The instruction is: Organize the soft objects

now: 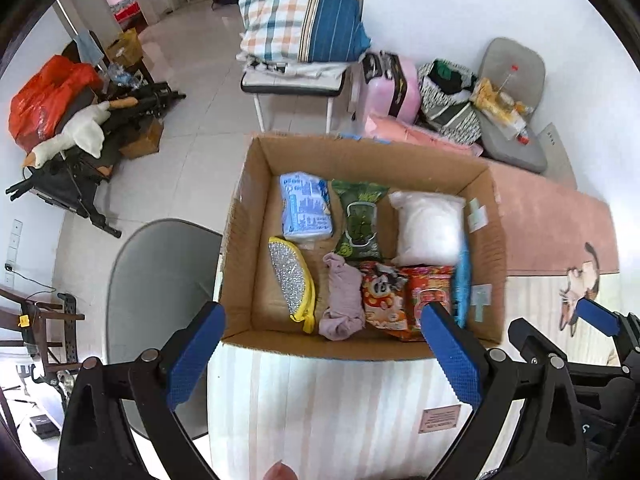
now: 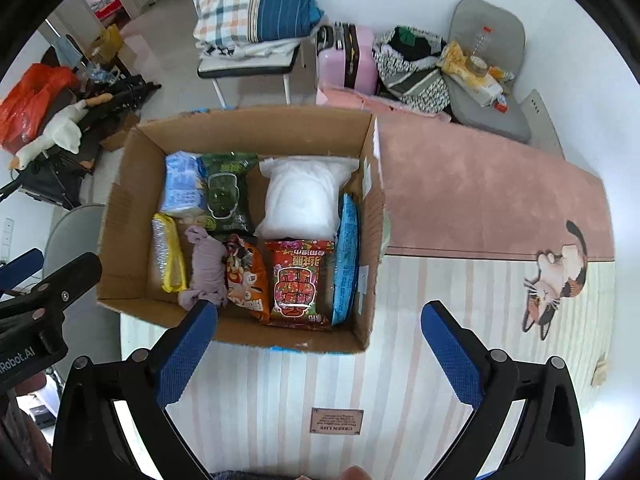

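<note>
Bed (image 2: pixel 460 320): striped cover with a cat print; it carries the box near its left edge, within reach of both hands.
Box (image 2: pixel 248 128): open cardboard, flaps up, so things drop in from above; it holds all the soft things seen on the bed, laid flat side by side in two rows.
White bag (image 2: pixel 302 200): the bulkiest piece, in the far right corner where it has most room.
Red pack (image 2: pixel 300 280): flat in the near row, label up, just below the white bag.
Green pack (image 2: pixel 230 192): far row middle, between the white bag and the tissue pack (image 1: pixel 306 208).
Orange pack (image 2: pixel 244 276): wedged against the red pack, tilted, likely for lack of width.
Blue pack (image 2: pixel 346 256): stood on edge along the right wall, apparently to fill the last narrow slot.
Cloth (image 1: pixel 344 300): lilac, bunched lengthwise to fit between the packs and the scrubber (image 1: pixel 292 280).
Left gripper (image 1: pixel 320 356): fingers spread wide, holding nothing, over the box's near wall.
Right gripper (image 2: pixel 316 356): fingers spread wide and bare, hanging over the bed before the box.
Stage: packing looks done, since nothing soft lies loose on the bed.
</note>
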`<state>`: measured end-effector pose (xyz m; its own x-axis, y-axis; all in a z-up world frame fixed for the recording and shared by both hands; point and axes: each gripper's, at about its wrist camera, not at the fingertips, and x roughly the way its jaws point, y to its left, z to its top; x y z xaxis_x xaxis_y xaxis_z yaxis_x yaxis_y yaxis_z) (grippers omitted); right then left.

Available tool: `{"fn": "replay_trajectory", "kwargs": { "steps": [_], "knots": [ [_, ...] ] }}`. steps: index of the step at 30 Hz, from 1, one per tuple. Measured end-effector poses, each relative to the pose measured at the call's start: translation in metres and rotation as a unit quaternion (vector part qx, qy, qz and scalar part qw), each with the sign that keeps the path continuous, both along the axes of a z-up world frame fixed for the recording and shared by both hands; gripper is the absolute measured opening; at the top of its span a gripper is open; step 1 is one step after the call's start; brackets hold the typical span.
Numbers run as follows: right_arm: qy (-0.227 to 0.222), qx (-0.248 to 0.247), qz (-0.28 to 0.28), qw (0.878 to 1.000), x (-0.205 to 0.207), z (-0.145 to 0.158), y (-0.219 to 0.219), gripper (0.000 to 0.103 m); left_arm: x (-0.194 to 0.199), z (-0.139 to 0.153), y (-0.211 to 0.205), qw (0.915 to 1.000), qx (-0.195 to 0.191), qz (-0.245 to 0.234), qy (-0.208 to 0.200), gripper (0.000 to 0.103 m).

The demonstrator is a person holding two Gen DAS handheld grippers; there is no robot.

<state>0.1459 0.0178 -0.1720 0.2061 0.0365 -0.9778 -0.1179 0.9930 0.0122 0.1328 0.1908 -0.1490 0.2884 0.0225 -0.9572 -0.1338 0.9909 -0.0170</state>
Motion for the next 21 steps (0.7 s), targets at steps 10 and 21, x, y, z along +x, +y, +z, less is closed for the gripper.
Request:
{"fn": "replay_trajectory", "kwargs": {
  "steps": [10, 21],
  "knots": [
    [-0.075, 0.033, 0.003, 0.997, -0.072, 0.101, -0.022, 0.103, -0.07, 0.092, -0.027, 0.9957, 0.023, -0.016, -0.089, 0.1],
    [-0.15, 0.027, 0.005, 0.988, -0.148, 0.187, -0.04, 0.103, -0.128, 0.145, -0.041, 0.9929, 0.005, -0.026, -0.116, 0.1]
  ]
}}
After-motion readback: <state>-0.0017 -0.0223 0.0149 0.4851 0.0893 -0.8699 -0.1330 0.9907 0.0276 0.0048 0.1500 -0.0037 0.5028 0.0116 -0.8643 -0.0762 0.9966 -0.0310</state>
